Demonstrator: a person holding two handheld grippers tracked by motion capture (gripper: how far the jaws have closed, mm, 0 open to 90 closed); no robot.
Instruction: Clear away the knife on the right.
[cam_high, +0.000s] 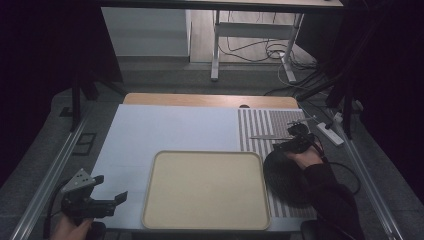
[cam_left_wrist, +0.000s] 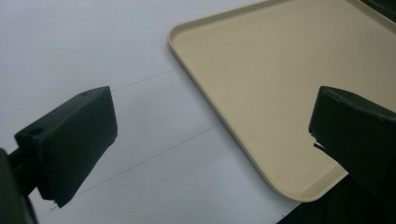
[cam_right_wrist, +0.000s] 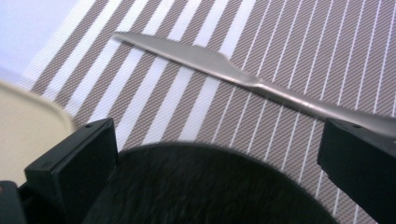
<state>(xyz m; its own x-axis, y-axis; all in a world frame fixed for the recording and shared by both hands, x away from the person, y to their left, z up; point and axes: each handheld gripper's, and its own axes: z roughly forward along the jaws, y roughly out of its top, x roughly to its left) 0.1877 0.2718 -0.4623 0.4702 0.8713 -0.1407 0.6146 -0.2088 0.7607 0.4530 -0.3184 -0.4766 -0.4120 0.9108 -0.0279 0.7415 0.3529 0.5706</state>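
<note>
Right tool (cam_high: 295, 142) hovers over the far edge of the black plate (cam_high: 285, 180) on the striped mat (cam_high: 260, 130), jaws apart, likely lining up to grab the rim. Knife (cam_right_wrist: 243, 77) lies just beyond; the right gripper view shows it clearly. Left tool (cam_high: 107, 195) waits apart, empty, near-left of the tray (cam_high: 207, 190) on the desk (cam_high: 165, 127).

A cream tray (cam_high: 206, 190) on a pale blue-white sheet (cam_high: 165, 130); a black plate (cam_right_wrist: 210, 186) and silver knife (cam_right_wrist: 243, 77) on a brown-and-white striped mat (cam_right_wrist: 299, 51).
</note>
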